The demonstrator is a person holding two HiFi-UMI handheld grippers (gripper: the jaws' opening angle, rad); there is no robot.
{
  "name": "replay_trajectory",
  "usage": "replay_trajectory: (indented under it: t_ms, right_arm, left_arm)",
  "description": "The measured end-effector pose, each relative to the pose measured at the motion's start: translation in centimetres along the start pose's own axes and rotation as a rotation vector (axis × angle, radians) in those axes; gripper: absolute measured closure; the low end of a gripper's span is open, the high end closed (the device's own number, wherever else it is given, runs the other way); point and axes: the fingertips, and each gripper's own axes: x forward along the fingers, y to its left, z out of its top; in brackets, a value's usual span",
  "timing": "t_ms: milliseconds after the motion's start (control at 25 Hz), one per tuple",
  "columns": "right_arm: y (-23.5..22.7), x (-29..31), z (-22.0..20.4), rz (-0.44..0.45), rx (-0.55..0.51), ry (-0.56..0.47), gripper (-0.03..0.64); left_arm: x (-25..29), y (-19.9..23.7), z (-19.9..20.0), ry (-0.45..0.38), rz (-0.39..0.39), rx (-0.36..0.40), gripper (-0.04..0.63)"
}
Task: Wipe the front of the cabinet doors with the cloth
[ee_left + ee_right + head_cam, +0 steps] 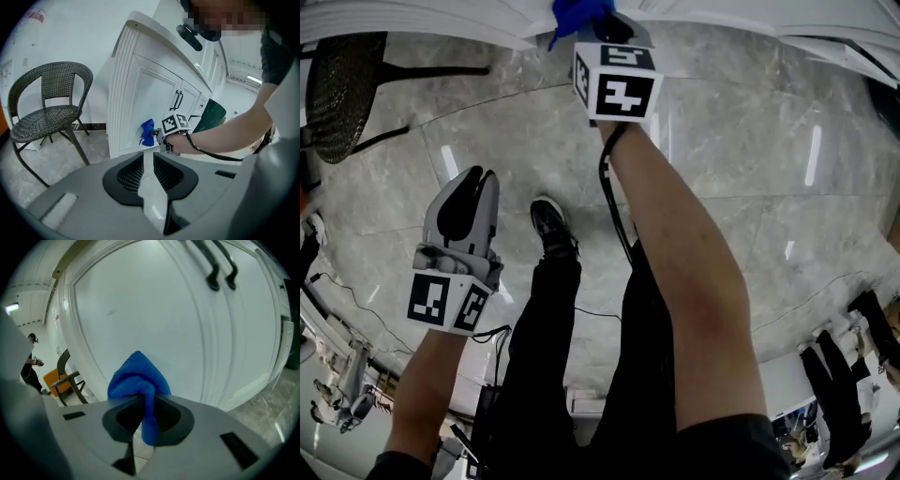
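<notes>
Right gripper [145, 401] is clamped down on a blue microfibre cloth [136, 376]. The cloth is bunched up between the jaws, with a tail hanging down past them and the fat end poking out front. That bunched end sits right up against the white cabinet door [154, 319], low on the panel. It's well below the pair of black handles [220, 273] and over toward the cabinet's ribbed corner post. From the left gripper view it looks like it's touching the door front, though I can't swear to actual contact.

Left gripper [148, 157] is held back from the cabinet, pointing toward it. Its jaws are just a little apart with nothing between them; you can see a thin slice of cabinet base through the gap.

A dark wicker chair [47, 108] stands beside the cabinet's end panel, a short way off it. The grey marble-look floor [750, 131] runs up to the cabinet base. In the head view the person's black trousers and a dark sneaker [551, 225] are planted in front of the cabinet, and the right arm is stretched out to the door.
</notes>
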Motion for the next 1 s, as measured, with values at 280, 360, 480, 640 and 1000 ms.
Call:
replay_trajectory:
  t_ms: [280,360,480,640,1000]
  right_arm:
    - [10.3,3.2,-2.2,0.136,-0.046,0.047,0.574]
    - [11.4,3.6,-2.4,0.155,-0.027,0.048,0.574]
    - [10.5,3.7,-2.3,0.155,0.002,0.042,0.574]
    - [6.1,3.2,-2.2,0.11,0.026,0.039,0.574]
    - [-9.0,0.2,-1.6,-0.062,0.129,0.032,0.574]
  left_arm:
    - [-2.2,2.7,-1.9,0.001,0.031,-0.046,0.528]
    - [-2.7,3.2,-2.3,0.009,0.04,-0.043,0.528]
    - [-3.0,4.2,-2.7,0.013,0.072,-0.048,0.528]
    - [-2.3,4.3,-2.6,0.003,0.109,-0.061,0.528]
    - [2.6,-1.8,-0.8,-0.013,0.069,-0.08,0.528]
